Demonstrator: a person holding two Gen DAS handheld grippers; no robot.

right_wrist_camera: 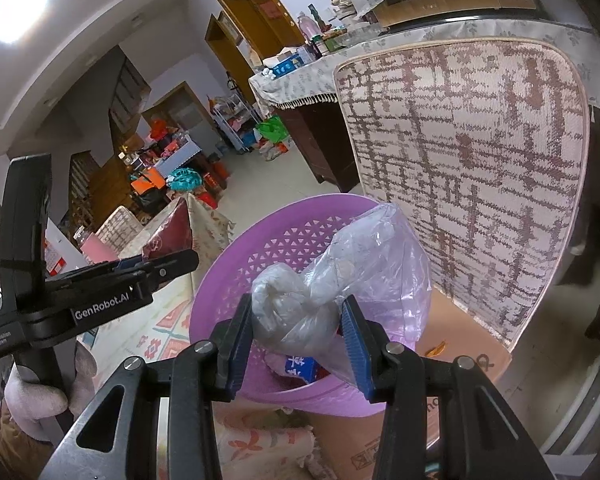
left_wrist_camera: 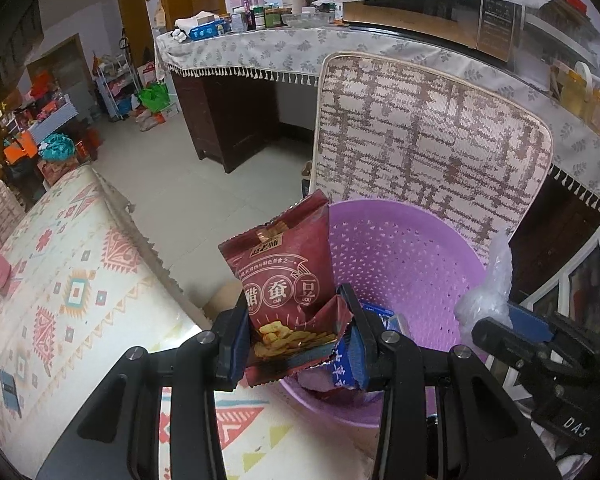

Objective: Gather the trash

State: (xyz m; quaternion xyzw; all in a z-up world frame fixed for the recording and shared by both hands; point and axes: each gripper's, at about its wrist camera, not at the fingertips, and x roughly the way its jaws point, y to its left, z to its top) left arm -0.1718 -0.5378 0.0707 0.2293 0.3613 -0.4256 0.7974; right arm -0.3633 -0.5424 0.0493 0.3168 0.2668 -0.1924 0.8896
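My left gripper (left_wrist_camera: 296, 340) is shut on a dark red snack bag (left_wrist_camera: 288, 276) and holds it upright at the near left rim of the purple perforated basket (left_wrist_camera: 404, 264). My right gripper (right_wrist_camera: 296, 340) is shut on a crumpled clear plastic bag (right_wrist_camera: 340, 280) and holds it over the same basket (right_wrist_camera: 276, 252). A blue and white wrapper (right_wrist_camera: 300, 366) lies inside the basket; it also shows in the left wrist view (left_wrist_camera: 342, 372). The right gripper (left_wrist_camera: 512, 328) shows at the right of the left wrist view, and the left gripper (right_wrist_camera: 152, 268) at the left of the right wrist view.
A chair back with a brown and white woven cover (left_wrist_camera: 428, 140) stands just behind the basket. A patterned cloth covers the table (left_wrist_camera: 60, 280) to the left. A cardboard box (right_wrist_camera: 460, 356) lies under the basket. A cluttered counter (left_wrist_camera: 260, 44) with a microwave (left_wrist_camera: 432, 12) stands behind.
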